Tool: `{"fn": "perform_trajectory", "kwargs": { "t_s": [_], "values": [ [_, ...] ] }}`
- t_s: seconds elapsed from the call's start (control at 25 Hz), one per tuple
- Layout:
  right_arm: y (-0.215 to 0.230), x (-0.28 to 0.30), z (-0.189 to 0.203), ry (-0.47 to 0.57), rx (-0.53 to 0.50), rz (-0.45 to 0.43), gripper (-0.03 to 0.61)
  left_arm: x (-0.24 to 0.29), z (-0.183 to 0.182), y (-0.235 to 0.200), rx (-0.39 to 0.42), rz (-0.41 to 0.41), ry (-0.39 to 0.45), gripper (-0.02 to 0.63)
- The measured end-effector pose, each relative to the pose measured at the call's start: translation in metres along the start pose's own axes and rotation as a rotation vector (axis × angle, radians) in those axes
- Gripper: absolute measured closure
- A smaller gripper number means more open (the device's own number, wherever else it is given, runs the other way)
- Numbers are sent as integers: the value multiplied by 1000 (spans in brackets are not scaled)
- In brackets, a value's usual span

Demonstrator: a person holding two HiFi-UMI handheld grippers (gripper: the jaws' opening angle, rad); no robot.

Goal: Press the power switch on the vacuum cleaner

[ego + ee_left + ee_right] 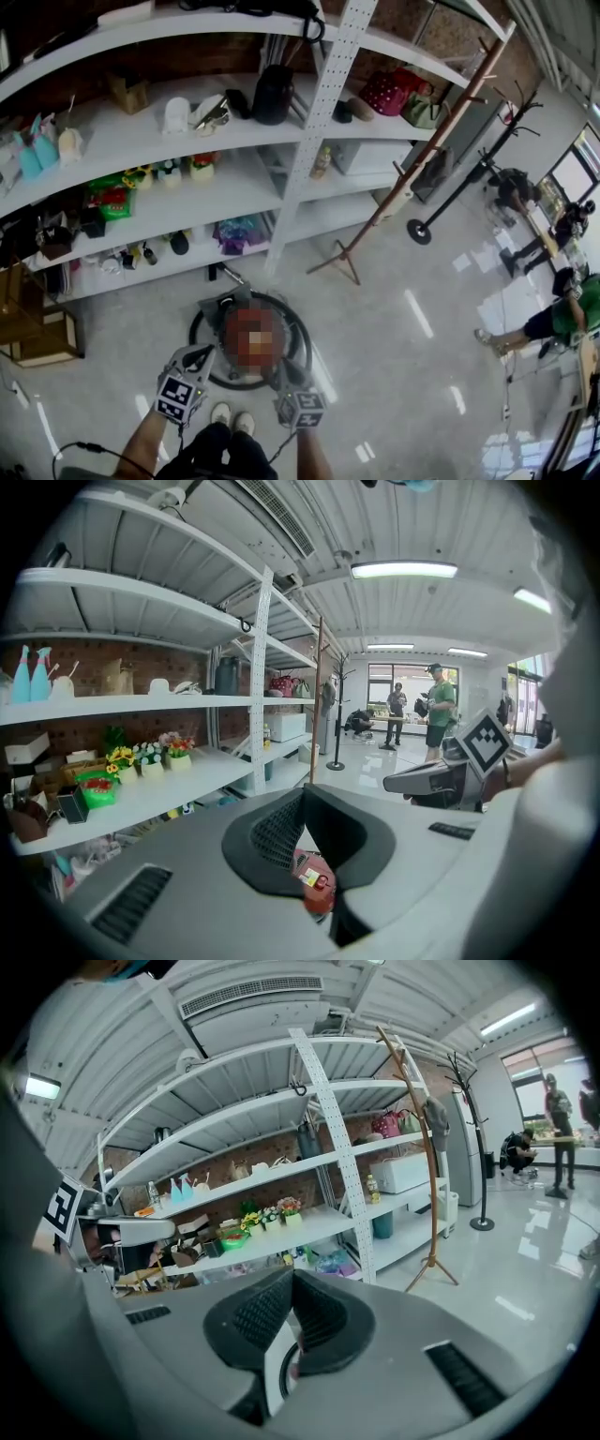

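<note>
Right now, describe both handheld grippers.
Left gripper and right gripper match: grey bodies, each carrying a cube with black-and-white square markers. Each has two jaws faced with black ribbed pads. A thin black cable runs near the left one.

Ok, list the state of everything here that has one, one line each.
left gripper: shut, nothing between its jaws.
right gripper: shut, nothing between its jaws.
vacuum cleaner: upright on the floor below both grippers; switch position can't be read.
ceiling light: on.
wooden coat rack: standing on its feet.
</note>
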State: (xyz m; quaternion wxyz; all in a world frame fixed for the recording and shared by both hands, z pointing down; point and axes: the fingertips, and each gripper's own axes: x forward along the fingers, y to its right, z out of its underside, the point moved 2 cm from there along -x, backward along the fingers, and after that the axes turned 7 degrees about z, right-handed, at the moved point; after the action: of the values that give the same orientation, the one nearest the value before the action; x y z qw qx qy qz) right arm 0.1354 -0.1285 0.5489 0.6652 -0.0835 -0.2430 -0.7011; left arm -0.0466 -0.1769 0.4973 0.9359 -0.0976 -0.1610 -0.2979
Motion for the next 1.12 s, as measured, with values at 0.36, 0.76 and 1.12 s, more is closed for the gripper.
{"fn": "perform_trajectory", "kwargs": {
  "t_s": [0.36, 0.76, 1.12],
  "values": [
    [-16, -26, -35, 35, -15, -10, 566, -14, -32, 3, 16, -2, 30, 607],
    [-15, -54, -60, 85, -21, 3, 566, -30, -57, 14, 45, -2, 59, 607],
    [-28, -75, -77, 104, -53, -14, 566, -47, -81, 29, 75, 3, 98, 607]
  ]
}}
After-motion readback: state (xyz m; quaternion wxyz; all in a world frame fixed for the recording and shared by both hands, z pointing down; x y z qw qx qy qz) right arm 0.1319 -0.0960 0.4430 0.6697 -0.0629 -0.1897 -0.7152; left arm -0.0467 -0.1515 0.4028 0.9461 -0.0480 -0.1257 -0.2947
